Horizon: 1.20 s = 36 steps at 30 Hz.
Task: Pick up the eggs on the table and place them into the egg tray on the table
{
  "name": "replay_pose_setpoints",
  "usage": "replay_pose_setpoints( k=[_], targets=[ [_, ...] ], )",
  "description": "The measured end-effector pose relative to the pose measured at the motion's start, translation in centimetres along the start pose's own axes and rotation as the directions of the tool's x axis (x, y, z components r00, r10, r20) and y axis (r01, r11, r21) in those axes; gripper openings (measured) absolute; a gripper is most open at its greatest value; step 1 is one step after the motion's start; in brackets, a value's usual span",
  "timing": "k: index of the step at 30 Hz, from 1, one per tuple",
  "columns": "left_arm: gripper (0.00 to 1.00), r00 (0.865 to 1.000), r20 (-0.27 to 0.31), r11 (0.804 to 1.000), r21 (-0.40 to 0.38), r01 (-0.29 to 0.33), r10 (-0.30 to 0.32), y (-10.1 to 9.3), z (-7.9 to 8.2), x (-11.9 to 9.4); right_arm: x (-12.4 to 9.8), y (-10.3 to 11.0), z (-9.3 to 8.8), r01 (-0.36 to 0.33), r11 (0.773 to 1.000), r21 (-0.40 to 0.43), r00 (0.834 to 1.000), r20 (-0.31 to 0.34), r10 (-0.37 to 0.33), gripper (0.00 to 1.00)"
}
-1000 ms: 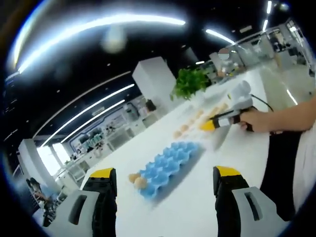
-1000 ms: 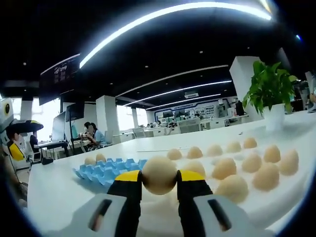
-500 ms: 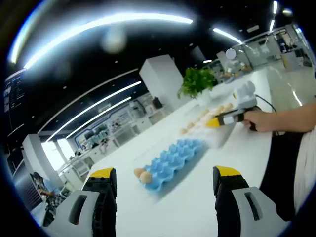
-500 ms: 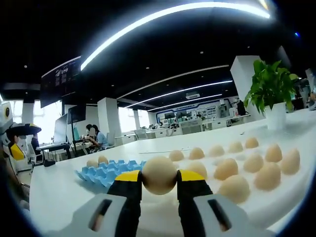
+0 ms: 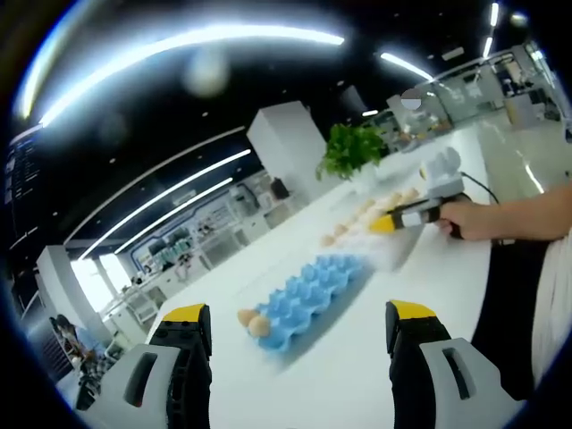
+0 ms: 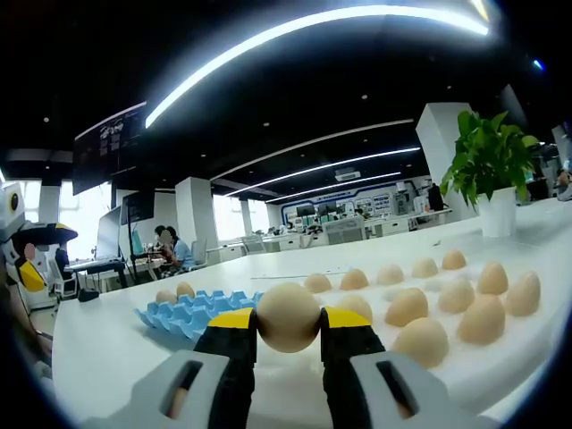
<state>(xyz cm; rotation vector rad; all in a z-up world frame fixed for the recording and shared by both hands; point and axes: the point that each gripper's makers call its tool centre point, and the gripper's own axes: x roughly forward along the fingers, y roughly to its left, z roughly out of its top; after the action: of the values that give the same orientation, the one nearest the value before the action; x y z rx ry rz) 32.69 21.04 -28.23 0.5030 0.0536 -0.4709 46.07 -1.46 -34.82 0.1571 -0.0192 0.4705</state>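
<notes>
My right gripper (image 6: 289, 319) is shut on a tan egg (image 6: 288, 316), held just above the white table. Behind it lie several loose eggs (image 6: 456, 295) in rows to the right. The blue egg tray (image 6: 192, 311) sits to the left with two eggs (image 6: 174, 292) at its far end. In the left gripper view, my left gripper (image 5: 299, 335) is open and empty above the table, facing the blue tray (image 5: 308, 293), which has two eggs (image 5: 251, 323) at its near-left end. The right gripper (image 5: 407, 216), held by a hand, shows beyond the tray, near the loose eggs (image 5: 357, 219).
A potted green plant (image 6: 490, 174) in a white pot stands behind the loose eggs on the table (image 6: 107, 344). The person's arm (image 5: 523, 213) reaches in from the right of the left gripper view. An open office with desks and seated people lies behind.
The left gripper view has swung slightly, so the tray shifted in frame. The right gripper still holds the egg, with hardly any movement.
</notes>
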Motion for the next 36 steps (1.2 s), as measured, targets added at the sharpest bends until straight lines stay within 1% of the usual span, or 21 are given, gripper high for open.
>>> replay_pose_setpoints(
  k=[3,7,12,15,18,21,24,25,26,28,29,31,33,34,36],
  targets=[
    [0.82,1.000,0.002,1.000,0.003,0.006,-0.006,-0.4,0.2,0.2,-0.1,0.0,0.0,0.001,1.000,0.003,1.000,0.001,-0.001,0.29],
    [0.82,1.000,0.008,0.999,0.019,0.030,-0.030,-1.5,0.7,0.6,-0.2,0.1,0.0,0.000,1.000,0.007,1.000,0.002,0.000,0.29],
    [0.82,0.997,0.031,0.997,0.032,0.068,-0.069,-2.6,1.3,1.0,0.0,0.3,-0.4,0.010,1.000,-0.019,1.000,-0.018,-0.010,0.29],
    [0.82,0.996,0.034,0.996,0.033,0.078,-0.080,-2.8,1.2,1.2,-0.1,0.2,-0.4,0.018,1.000,-0.022,1.000,-0.020,-0.018,0.29],
    [0.82,0.997,0.015,0.997,0.033,0.072,-0.073,-2.5,0.4,1.6,-0.1,0.0,-0.1,0.023,1.000,-0.005,1.000,-0.006,-0.023,0.29],
    [0.82,0.999,-0.016,0.998,0.043,0.043,-0.042,-1.5,-0.4,1.7,-0.1,-0.1,0.0,0.017,1.000,0.014,1.000,0.001,-0.017,0.29],
    [0.82,0.998,-0.056,0.999,0.044,-0.032,0.034,0.9,-1.5,1.9,0.0,0.5,0.0,-0.014,0.999,0.037,1.000,-0.008,0.015,0.29],
    [0.81,0.994,-0.080,0.997,0.040,-0.070,0.073,2.1,-2.3,2.1,0.1,1.1,0.0,-0.045,0.999,0.024,0.999,-0.016,0.046,0.29],
    [0.81,0.990,-0.102,0.995,0.035,-0.091,0.095,2.8,-3.0,2.2,0.3,1.6,0.0,-0.071,0.997,0.018,0.997,-0.025,0.071,0.29],
    [0.81,0.984,-0.146,0.995,0.035,-0.096,0.100,3.3,-4.4,2.7,0.8,2.4,0.2,-0.115,0.993,0.034,0.993,-0.022,0.116,0.29],
    [0.81,0.981,-0.157,0.993,0.038,-0.111,0.116,3.8,-4.6,2.8,1.0,2.7,0.1,-0.133,0.990,0.054,0.990,-0.027,0.135,0.29],
    [0.81,0.966,-0.188,0.984,0.049,-0.172,0.178,5.1,-4.7,2.6,1.5,2.9,-0.2,-0.161,0.982,0.097,0.985,-0.047,0.166,0.29],
    [0.81,0.963,-0.185,0.980,0.052,-0.190,0.196,5.2,-4.3,2.4,1.9,2.9,-0.2,-0.176,0.980,0.098,0.982,-0.052,0.182,0.29],
    [0.81,0.963,-0.185,0.980,0.049,-0.193,0.198,4.9,-4.3,2.2,2.2,2.9,-0.4,-0.186,0.978,0.095,0.979,-0.062,0.193,0.29],
    [0.81,0.964,-0.191,0.983,0.041,-0.182,0.186,4.2,-4.4,2.1,2.4,2.9,-0.5,-0.201,0.976,0.081,0.976,-0.071,0.206,0.29]
  ],
)
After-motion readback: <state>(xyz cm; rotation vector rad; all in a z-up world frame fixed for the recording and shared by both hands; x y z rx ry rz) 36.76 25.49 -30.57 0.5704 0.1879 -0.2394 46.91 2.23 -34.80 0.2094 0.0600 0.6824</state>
